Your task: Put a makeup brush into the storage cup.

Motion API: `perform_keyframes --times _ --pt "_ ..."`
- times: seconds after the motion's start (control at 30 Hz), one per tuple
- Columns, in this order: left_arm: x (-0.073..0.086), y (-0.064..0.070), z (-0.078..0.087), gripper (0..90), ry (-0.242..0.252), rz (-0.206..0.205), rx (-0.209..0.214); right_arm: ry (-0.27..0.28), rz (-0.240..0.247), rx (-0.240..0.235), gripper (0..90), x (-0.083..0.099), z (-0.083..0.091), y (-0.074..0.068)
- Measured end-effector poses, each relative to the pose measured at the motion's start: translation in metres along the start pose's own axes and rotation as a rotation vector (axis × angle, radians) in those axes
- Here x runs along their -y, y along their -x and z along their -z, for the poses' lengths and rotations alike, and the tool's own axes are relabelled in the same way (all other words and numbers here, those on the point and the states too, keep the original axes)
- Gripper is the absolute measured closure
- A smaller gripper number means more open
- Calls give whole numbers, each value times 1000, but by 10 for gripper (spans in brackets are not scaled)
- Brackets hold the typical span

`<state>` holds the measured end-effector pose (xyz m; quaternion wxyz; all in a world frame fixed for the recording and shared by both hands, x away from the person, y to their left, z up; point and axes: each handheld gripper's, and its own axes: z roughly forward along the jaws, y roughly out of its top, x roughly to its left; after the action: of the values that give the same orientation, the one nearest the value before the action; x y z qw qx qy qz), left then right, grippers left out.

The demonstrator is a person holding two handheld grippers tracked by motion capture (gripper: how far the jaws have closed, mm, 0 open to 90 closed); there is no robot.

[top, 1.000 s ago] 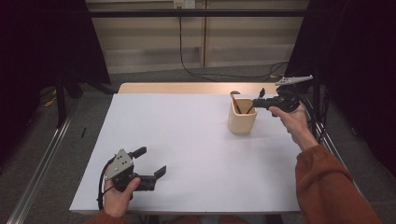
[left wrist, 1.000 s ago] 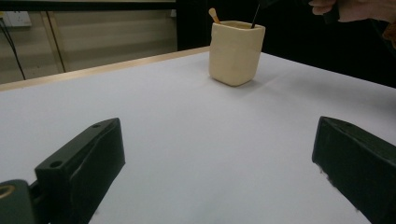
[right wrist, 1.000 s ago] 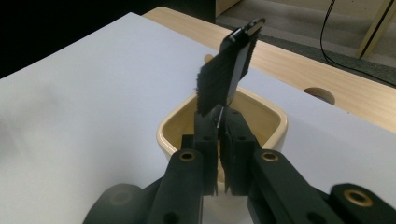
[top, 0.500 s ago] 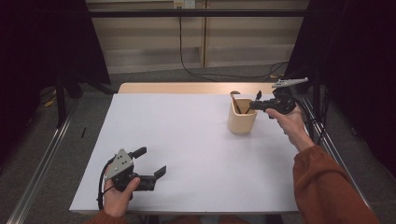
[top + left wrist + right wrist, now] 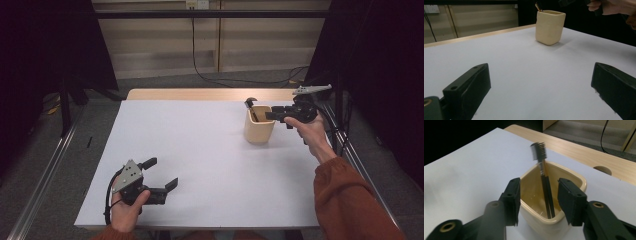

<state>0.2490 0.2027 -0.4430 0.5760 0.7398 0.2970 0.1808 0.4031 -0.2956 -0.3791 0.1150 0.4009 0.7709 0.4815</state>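
A cream square cup (image 5: 259, 131) stands at the table's far right, also seen in the left gripper view (image 5: 549, 27) and close up in the right gripper view (image 5: 564, 225). A thin brush (image 5: 543, 173) with a dark bristled head leans inside it, head up (image 5: 249, 103). My right gripper (image 5: 271, 116) is held level at the cup's right rim. It is open (image 5: 537, 192), one jaw on each side of the brush handle, touching nothing. My left gripper (image 5: 161, 173) rests near the front left edge, open wide over bare table (image 5: 541, 82).
The white table top (image 5: 200, 145) has a wooden strip (image 5: 200, 94) along its far edge, with a round hole (image 5: 602, 170) in it. Metal frame rails run along both sides on the floor, and cables lie on the floor behind.
My right gripper has shifted slightly left, closer over the cup's rim. The left gripper and the cup have not moved.
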Motion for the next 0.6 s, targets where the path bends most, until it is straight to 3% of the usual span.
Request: perform_keyframes --times 0.27,0.6 --pt "0 -1 0 24 5 7 -1 49 -5 19 252 4 2 -1" --pt "-1 -3 1 24 11 20 -19 80 -16 36 46 4 -1 1"
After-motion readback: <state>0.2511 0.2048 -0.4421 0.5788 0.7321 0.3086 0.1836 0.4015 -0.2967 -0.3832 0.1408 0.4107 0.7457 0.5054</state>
